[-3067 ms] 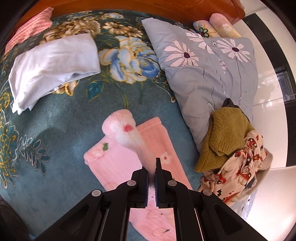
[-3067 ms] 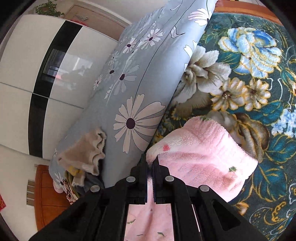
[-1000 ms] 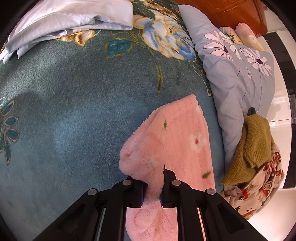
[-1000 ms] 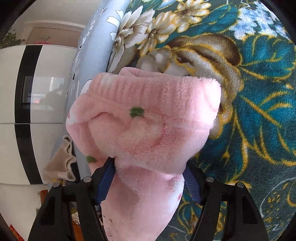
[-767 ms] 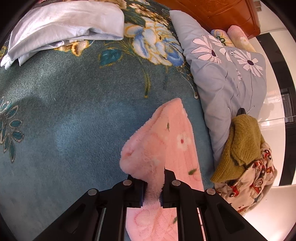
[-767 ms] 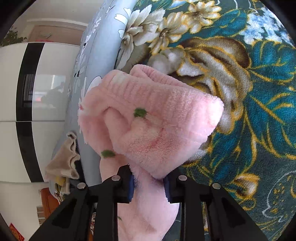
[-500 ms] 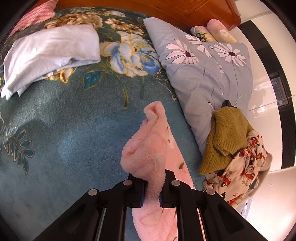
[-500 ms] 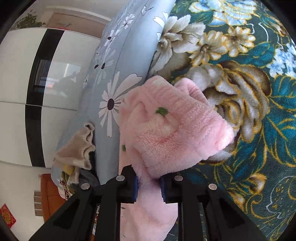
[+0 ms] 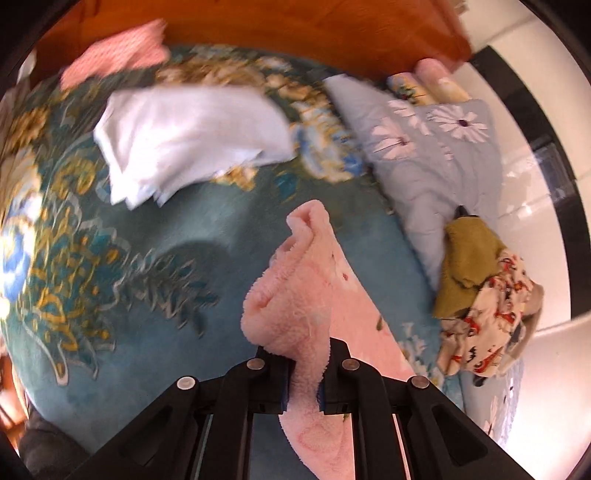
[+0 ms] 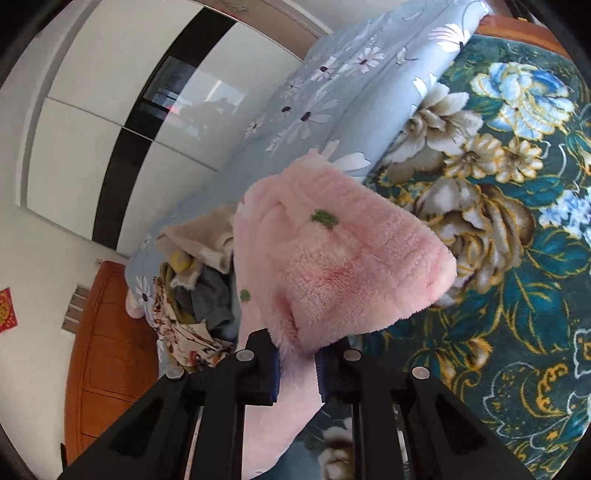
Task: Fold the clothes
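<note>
A fluffy pink garment [image 9: 295, 295] with small flower prints hangs lifted above the teal floral bed cover [image 9: 147, 295]. My left gripper [image 9: 304, 373] is shut on a bunched fold of it. The rest drapes down to the right and below the fingers. In the right wrist view my right gripper [image 10: 297, 365] is shut on another thick fold of the pink garment [image 10: 343, 266], which bulges out in front of the fingers and hangs down beneath them.
A folded white garment [image 9: 184, 136] lies at the far side of the bed, with a pink checked cloth [image 9: 114, 59] behind it. A grey daisy-print quilt [image 9: 436, 155] runs along the right. A pile of unfolded clothes [image 9: 476, 288] sits on it. The wooden headboard [image 9: 295, 29] is at the back.
Both grippers have risen and pulled back with the pink garment, which now hangs clear of the bed. The left view has swung so more of the bed's left side shows.
</note>
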